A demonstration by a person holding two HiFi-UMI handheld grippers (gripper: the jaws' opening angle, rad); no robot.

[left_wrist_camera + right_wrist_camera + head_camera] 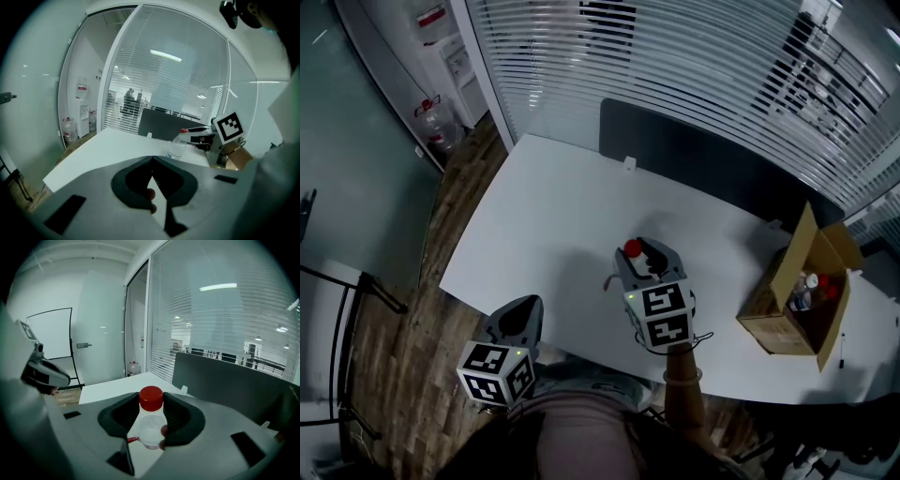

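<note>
A clear plastic bottle with a red cap [151,398] stands upright between the jaws of my right gripper [151,416], which is shut on it. In the head view the red cap [632,248] shows at the tip of the right gripper [645,253], over the middle of the white table [544,225]. My left gripper [525,307] hangs at the table's near edge, left of the right one. Its jaws meet at the tips with nothing between them [152,161]. From the left gripper view the bottle [178,146] and the right gripper's marker cube [228,126] lie ahead to the right.
An open cardboard box [797,300] holding a few bottles sits at the table's right end. A dark partition panel [703,159] lines the far edge, with slatted glass behind. A small white tag [629,164] stands near it. Water jugs [436,122] stand on the wooden floor at far left.
</note>
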